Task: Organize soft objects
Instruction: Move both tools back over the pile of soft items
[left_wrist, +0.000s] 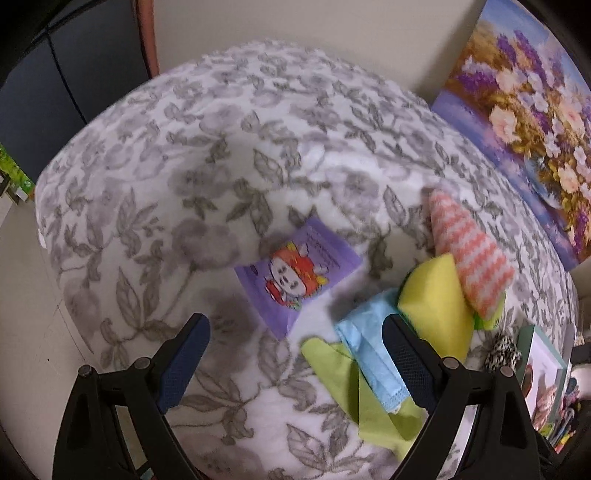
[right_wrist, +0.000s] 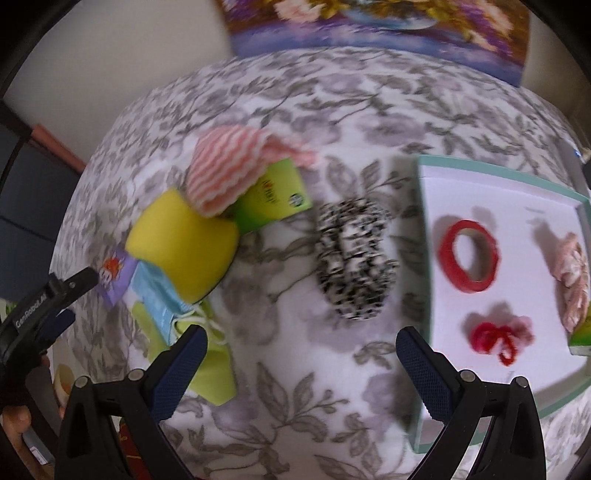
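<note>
Left gripper: jaws spread wide, nothing between blue-padded fingers, pointing forward and down. Right gripper: jaws likewise wide apart, empty, angled downward. Left gripper visible at left edge of right wrist view.

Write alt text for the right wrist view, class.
The open right gripper hovers above a black-and-white scrunchie on a floral blanket. A white tray holding red tape lies right; a yellow sponge lies left.

Yellow sponge under striped pink cloth, blue mask on green cloth, speckled scrunchie apart
</note>
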